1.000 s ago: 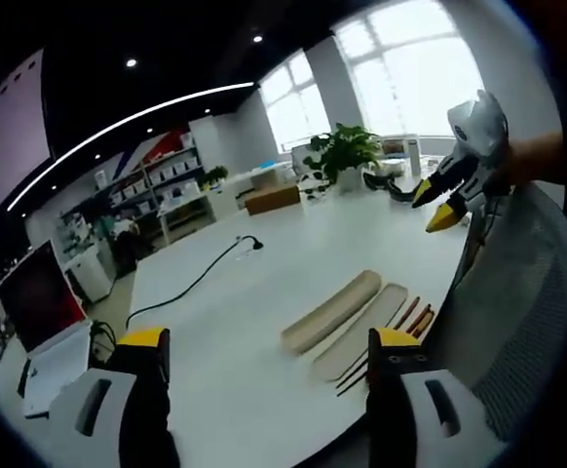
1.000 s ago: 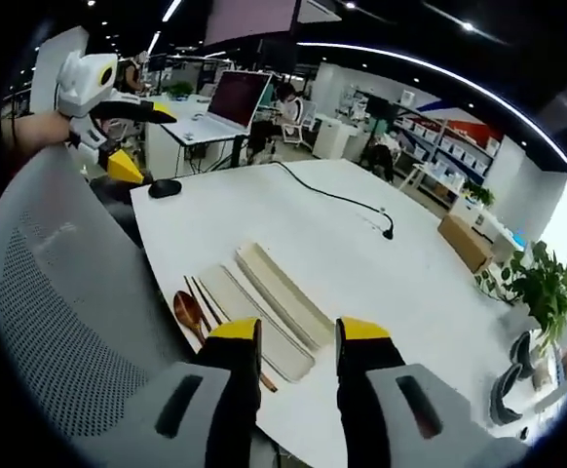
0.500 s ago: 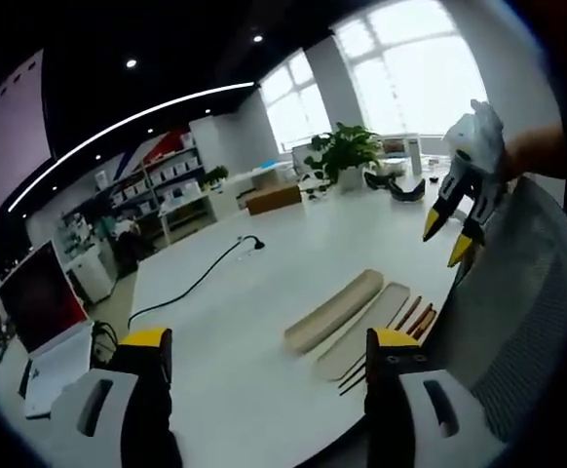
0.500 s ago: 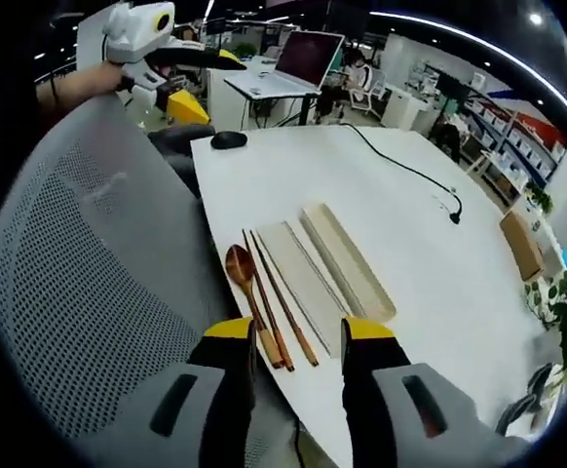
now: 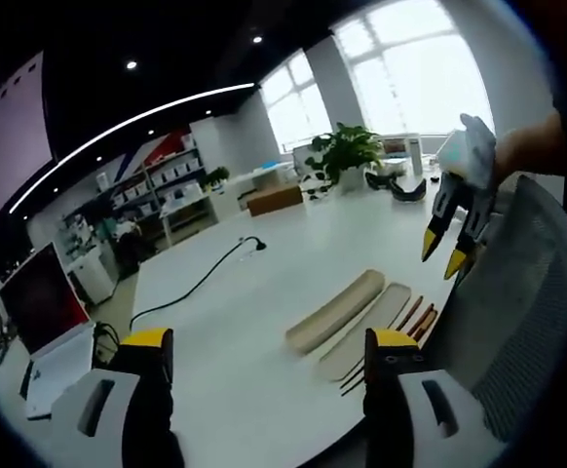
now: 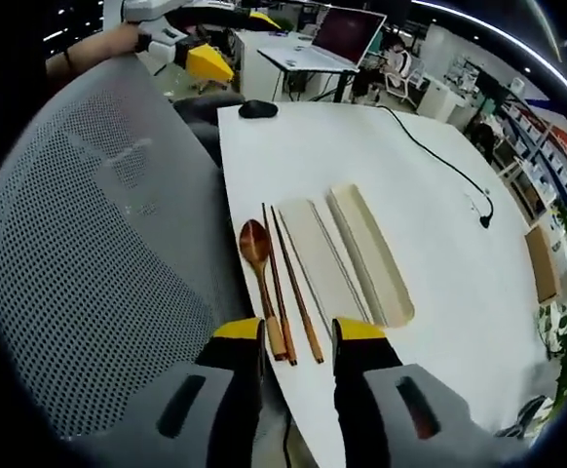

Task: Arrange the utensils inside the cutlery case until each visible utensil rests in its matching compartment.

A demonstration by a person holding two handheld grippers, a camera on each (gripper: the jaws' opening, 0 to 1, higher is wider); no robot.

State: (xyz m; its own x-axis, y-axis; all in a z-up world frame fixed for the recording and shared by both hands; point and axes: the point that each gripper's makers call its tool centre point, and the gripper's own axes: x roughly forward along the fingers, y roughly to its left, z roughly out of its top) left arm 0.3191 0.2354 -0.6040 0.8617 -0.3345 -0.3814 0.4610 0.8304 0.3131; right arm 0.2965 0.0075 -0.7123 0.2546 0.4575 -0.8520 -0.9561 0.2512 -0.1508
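Currently, right hand-held gripper: jaws narrowly parted, empty, poised just above the handle ends of the spoon and chopsticks. Over the last second it had swung down from a high look across the table to this close approach, so a first pick seemed imminent.

Left hand-held gripper: jaws wide, empty, held off the table's near edge, unmoved.

Spoon and chopsticks: lying side by side on the table, beside the case, not in it.

Case: open, shallow, long; lid lying alongside, on the far side from the utensils.

Chair: grey mesh back, against the table edge by the utensils.

Judgement: no utensil seated yet; task at its start.
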